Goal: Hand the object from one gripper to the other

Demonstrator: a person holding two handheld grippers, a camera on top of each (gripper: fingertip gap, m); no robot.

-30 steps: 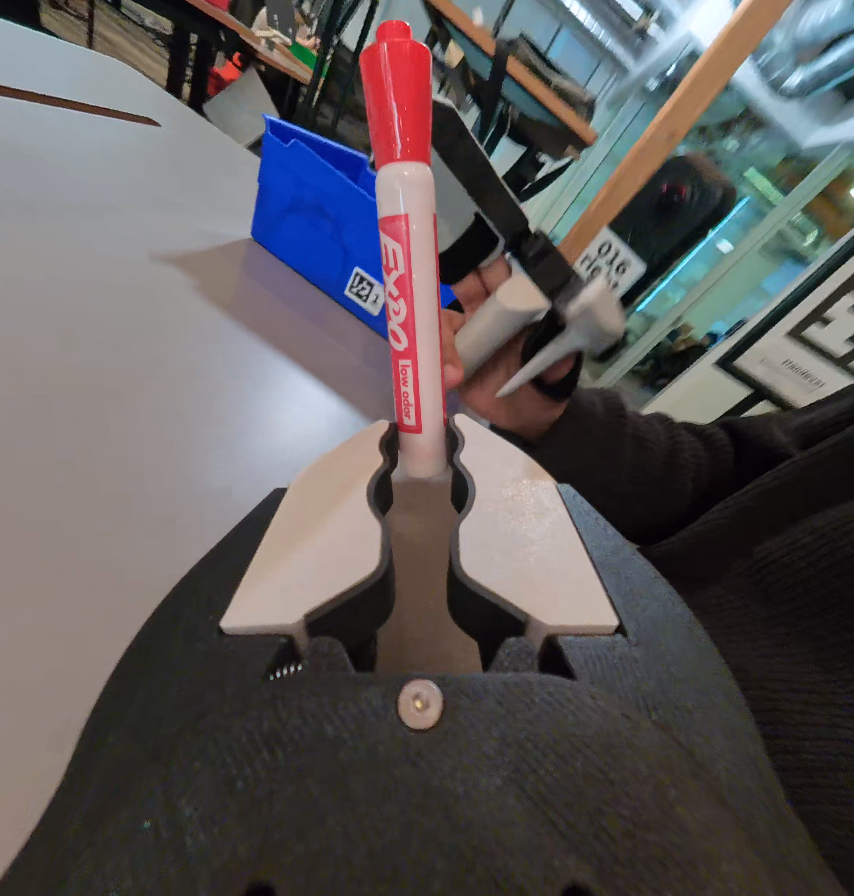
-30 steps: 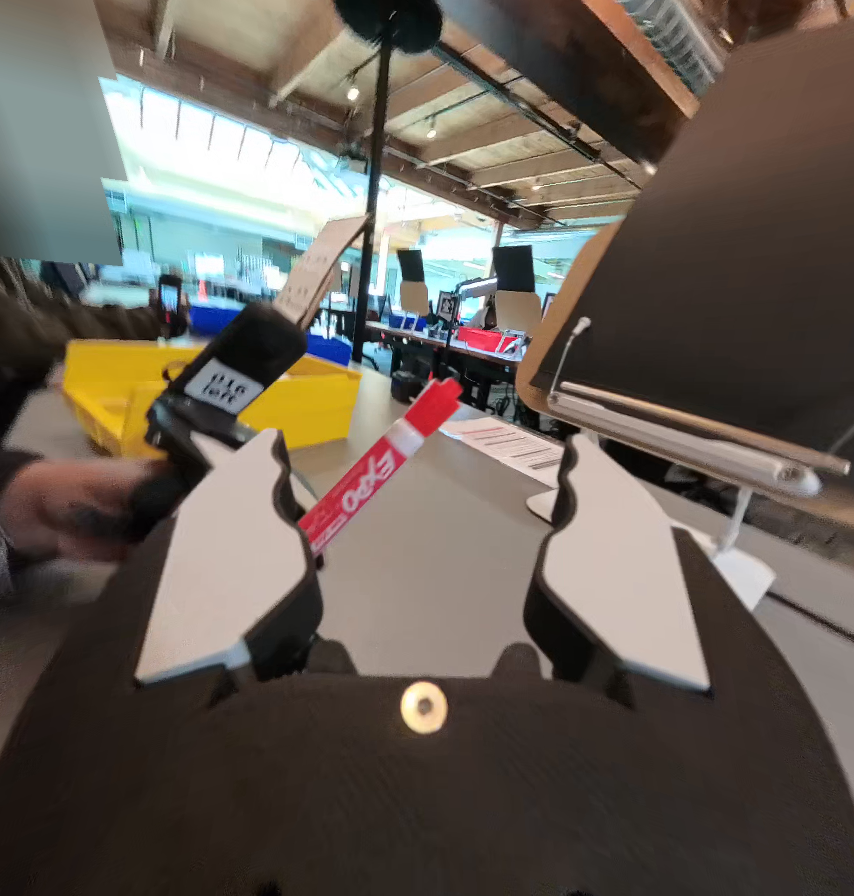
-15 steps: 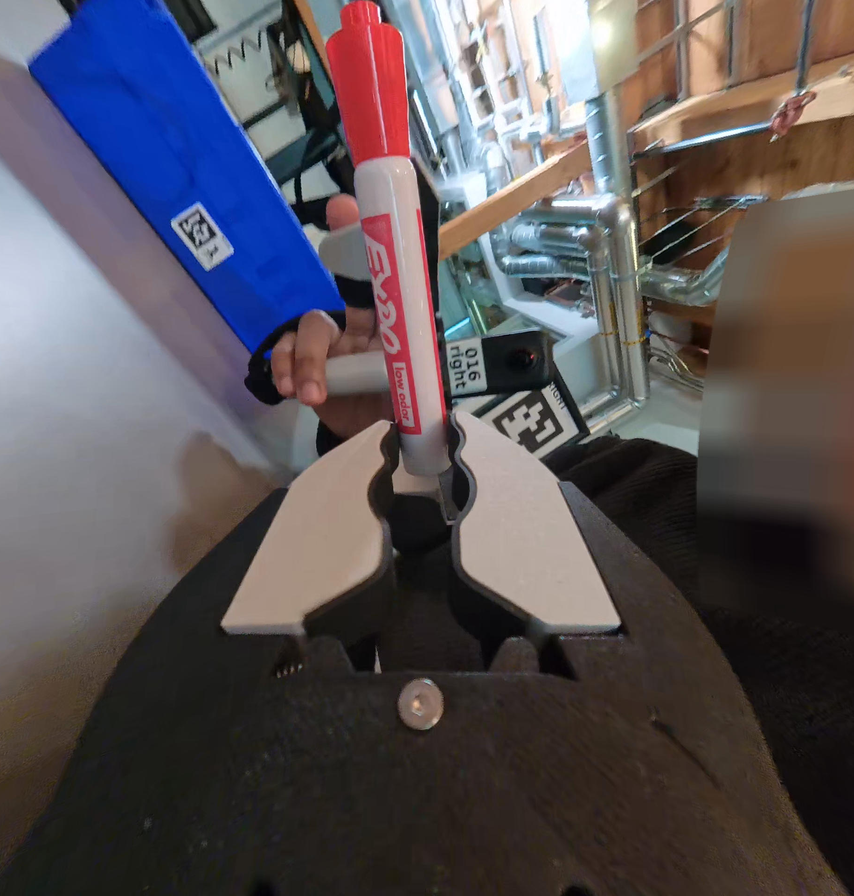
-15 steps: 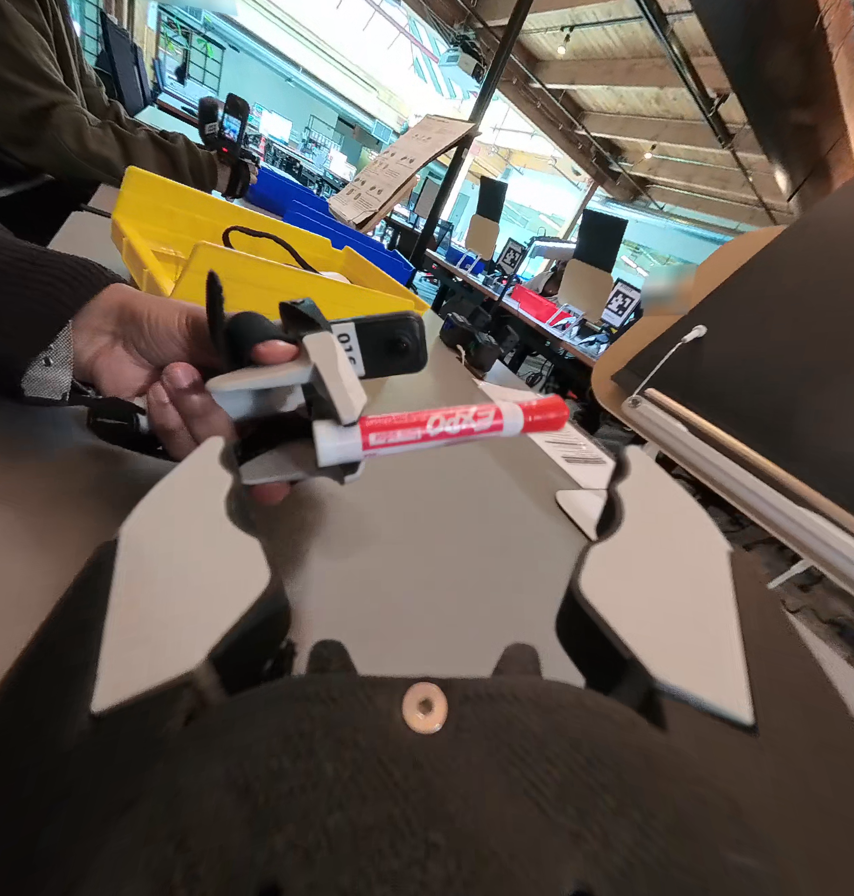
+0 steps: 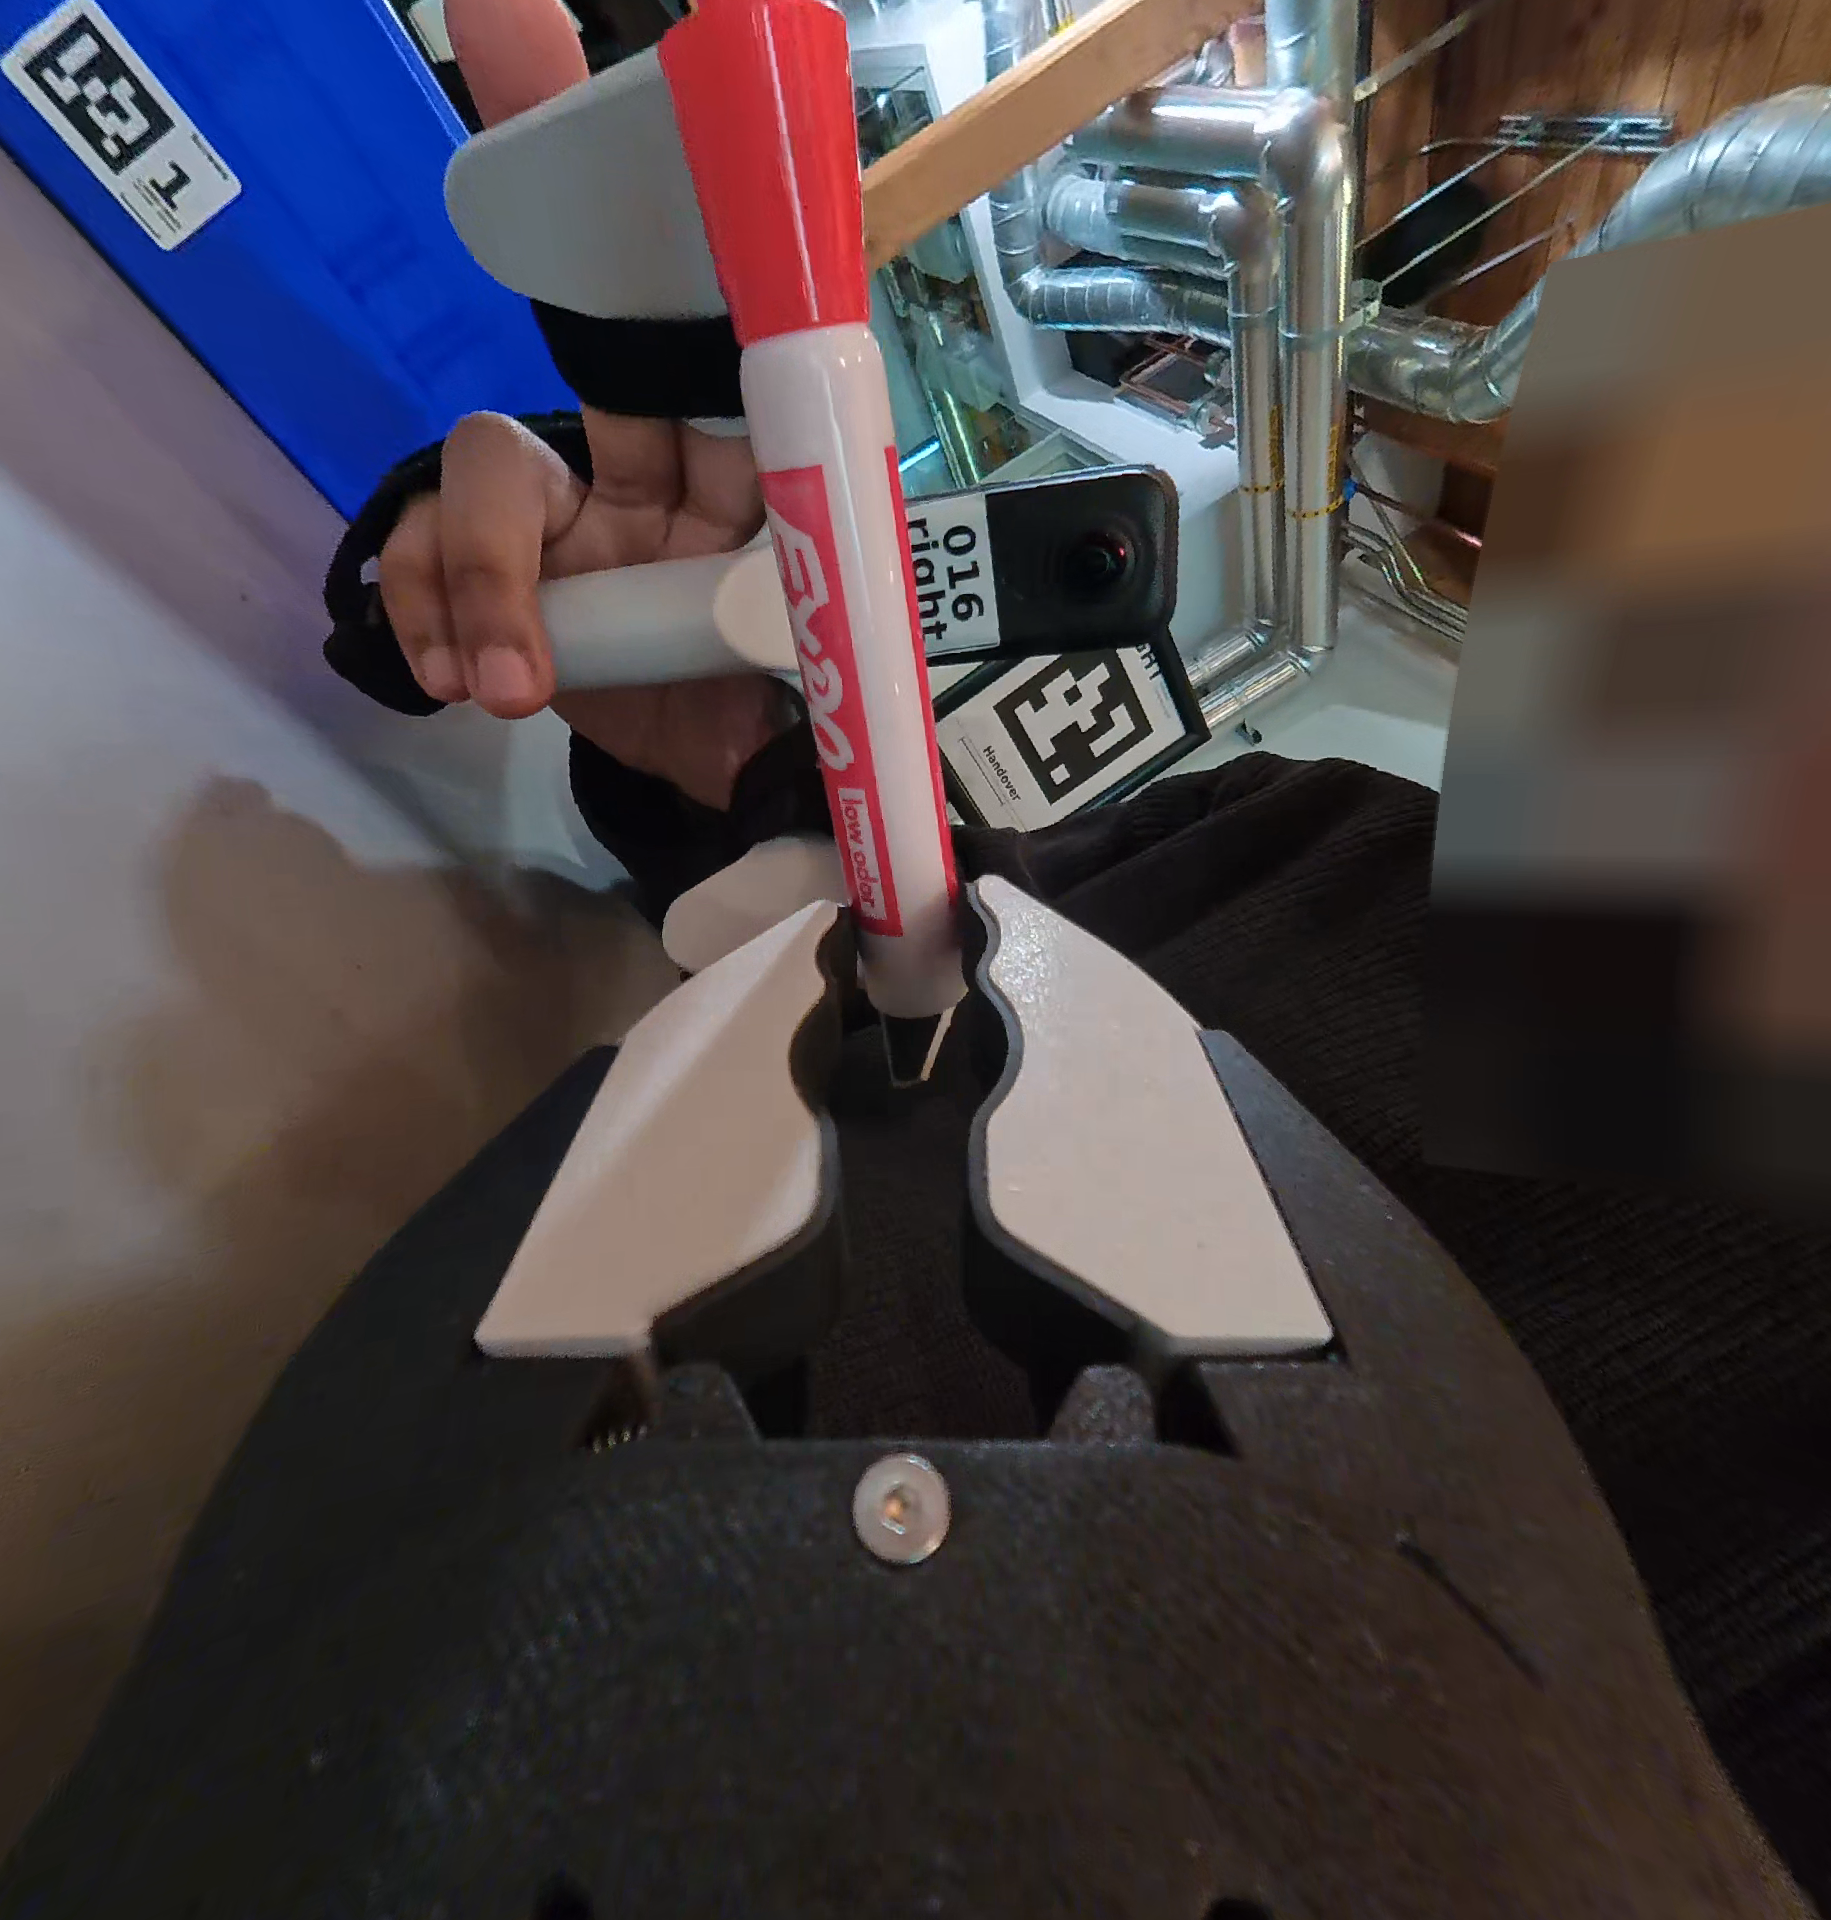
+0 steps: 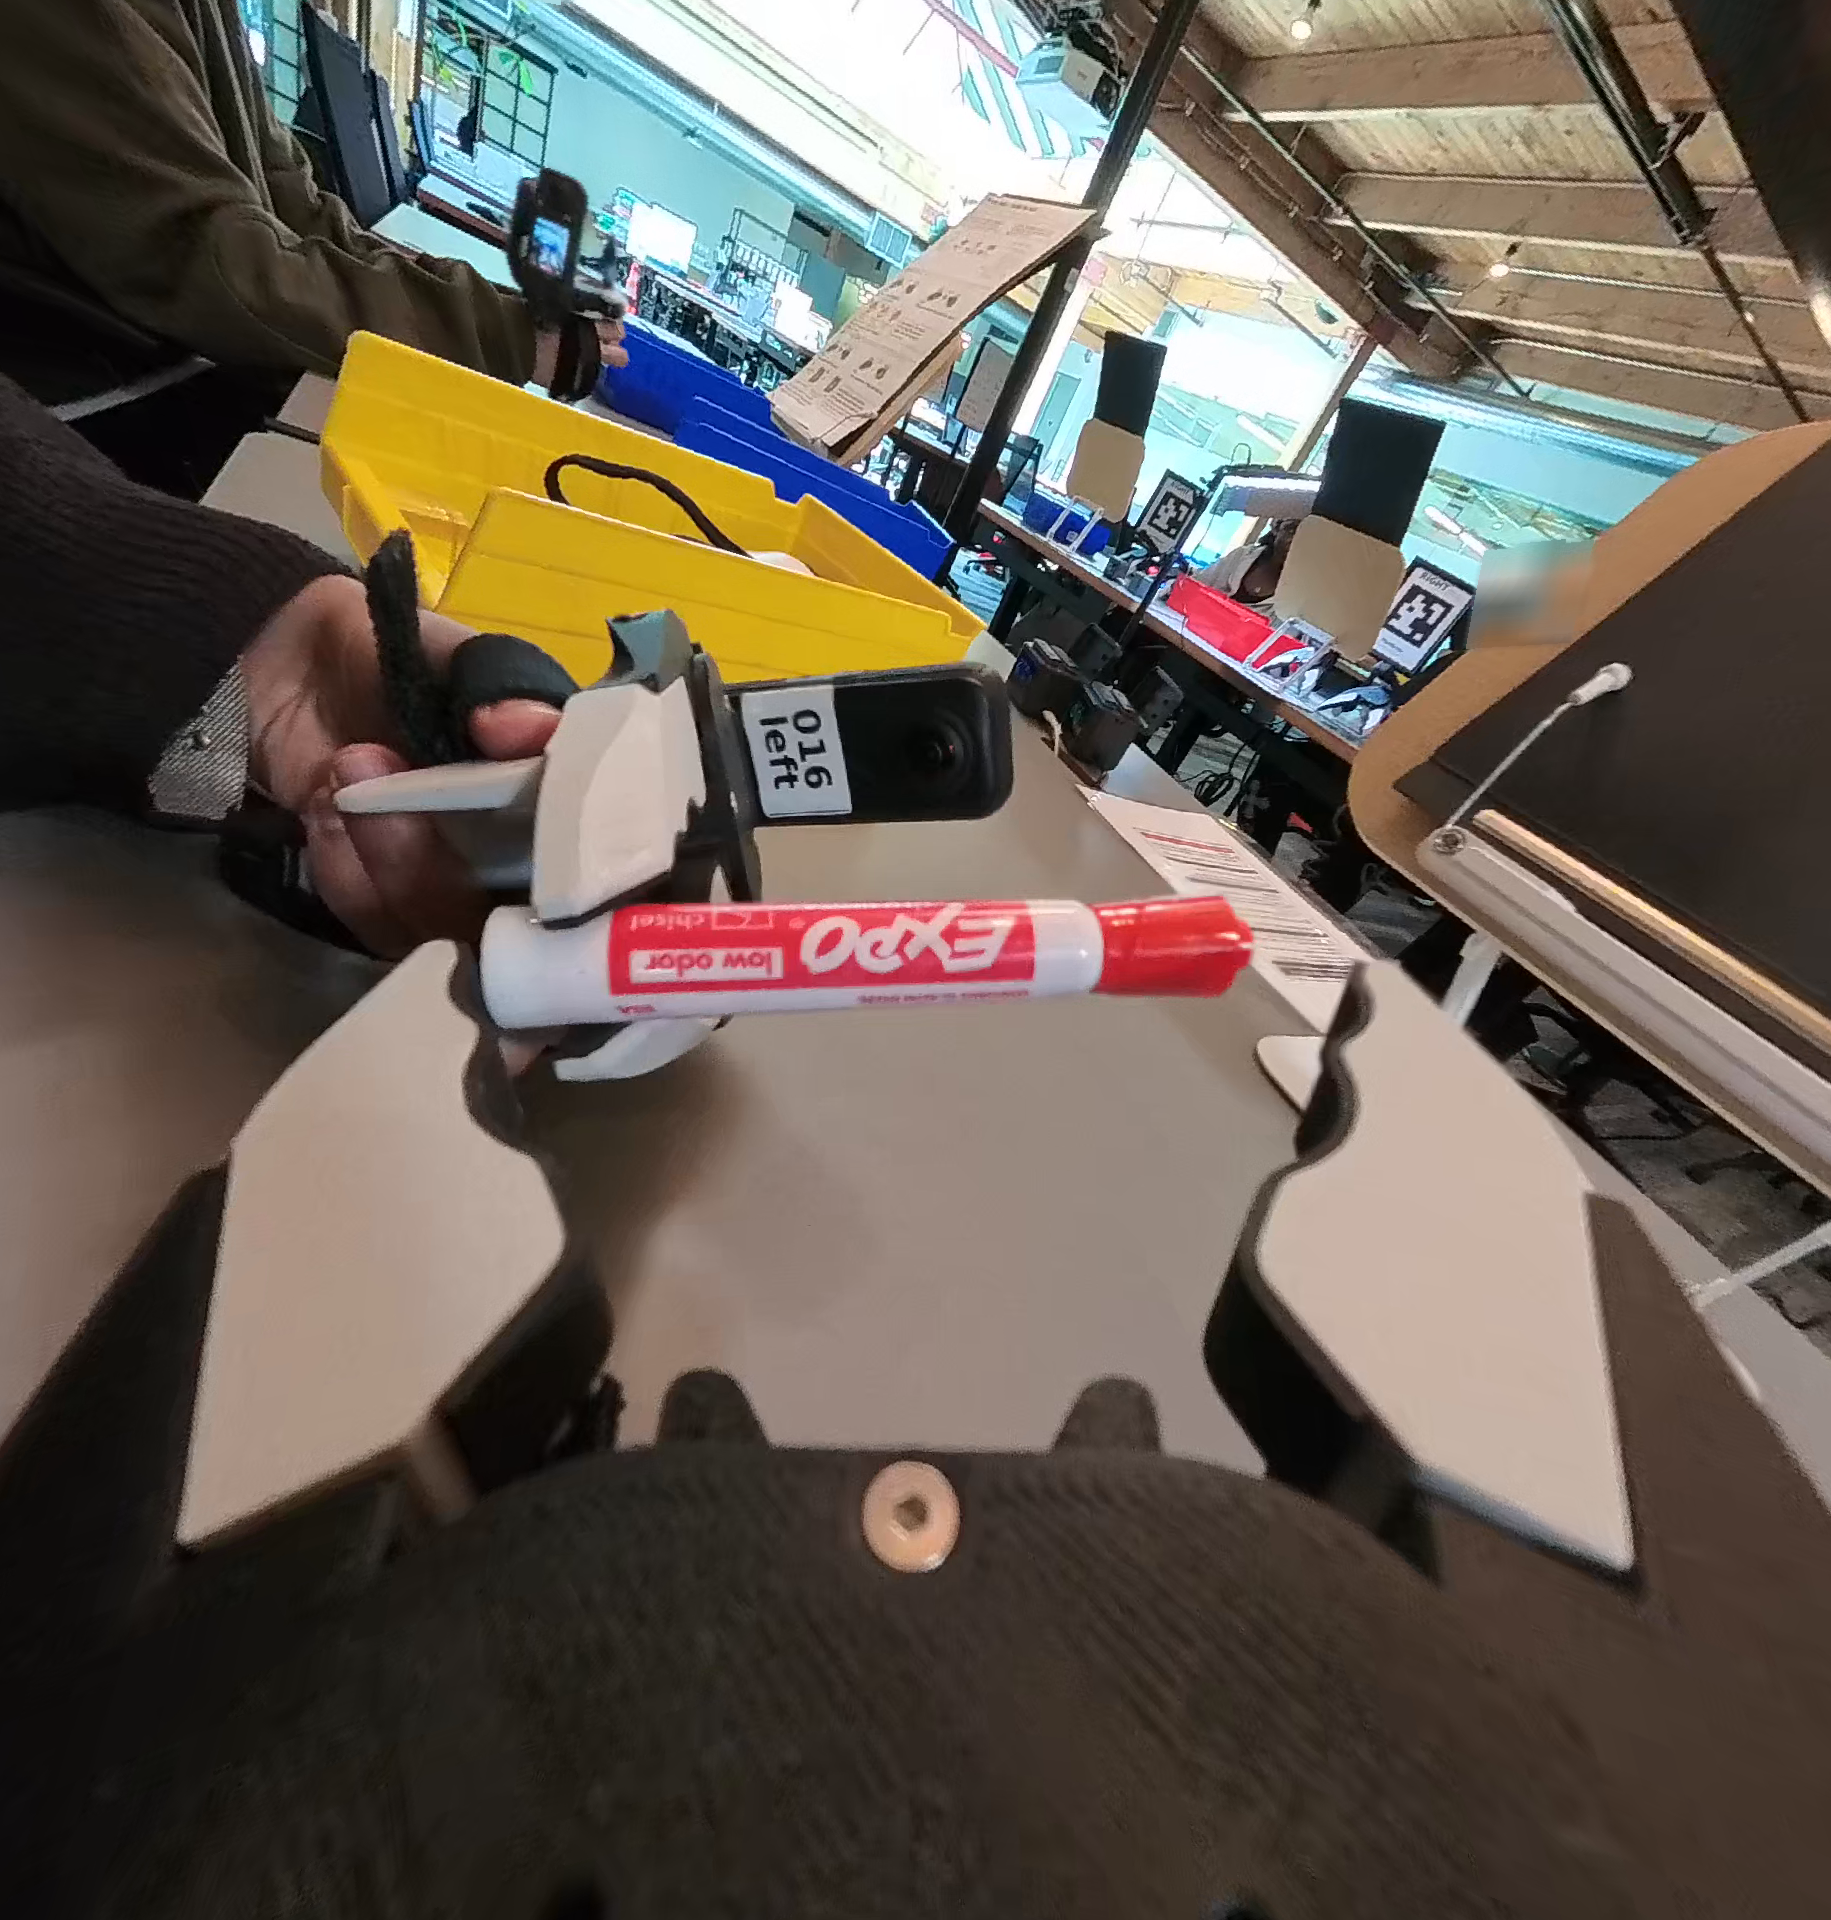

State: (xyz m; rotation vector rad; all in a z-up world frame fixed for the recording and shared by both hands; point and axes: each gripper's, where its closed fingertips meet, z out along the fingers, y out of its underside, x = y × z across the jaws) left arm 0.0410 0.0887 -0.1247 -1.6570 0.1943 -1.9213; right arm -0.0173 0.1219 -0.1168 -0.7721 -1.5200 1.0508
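A red-capped white marker sticks out of my left gripper, which is shut on the marker's white tail end. In the right wrist view the marker lies crosswise, cap to the right, held above the table by the left gripper. My right gripper is wide open and empty. The marker sits just beyond its fingertips and spans most of the gap without touching either. In the left wrist view the right gripper's fingers stand on either side of the marker.
A grey table lies below. A yellow bin and blue bins stand behind the left gripper. A blue bin is close by in the left wrist view. A printed sheet and a black board on a stand are at the right.
The two grippers have closed in on each other. The marker has swung crosswise and now lies level just beyond the right gripper's open fingertips. The left gripper has kept its hold.
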